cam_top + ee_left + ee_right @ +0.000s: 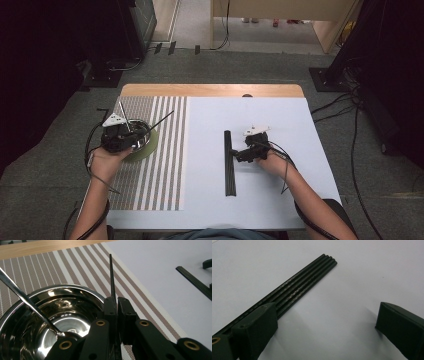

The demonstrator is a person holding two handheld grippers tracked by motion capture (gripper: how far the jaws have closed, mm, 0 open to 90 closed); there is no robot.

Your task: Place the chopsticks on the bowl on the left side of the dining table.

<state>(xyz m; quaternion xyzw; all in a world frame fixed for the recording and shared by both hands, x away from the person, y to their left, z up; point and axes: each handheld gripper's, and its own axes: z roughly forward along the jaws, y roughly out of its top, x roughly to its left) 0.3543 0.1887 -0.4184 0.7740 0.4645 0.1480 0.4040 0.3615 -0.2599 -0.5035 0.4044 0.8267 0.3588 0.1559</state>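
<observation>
My left gripper (pixel 136 132) (pixel 117 302) is shut on one thin black chopstick (pixel 160 119) (pixel 112 277), which points away over the striped placemat (pixel 165 170). It hovers at the right rim of a shiny steel bowl (pixel 147 136) (pixel 75 290) that stands on a green plate (pixel 151 148). A metal spoon (pixel 123 114) (pixel 25 300) leans in the bowl. My right gripper (pixel 239 152) (pixel 327 315) is open, low over the white mat, its left jaw above a row of several black chopsticks (pixel 229 167) (pixel 307 285) (pixel 195 282).
A white mat (pixel 260 200) covers the right part of the wooden table (pixel 210 90). Cables trail from both grippers toward the person's forearms. Dark equipment stands and floor cables surround the table.
</observation>
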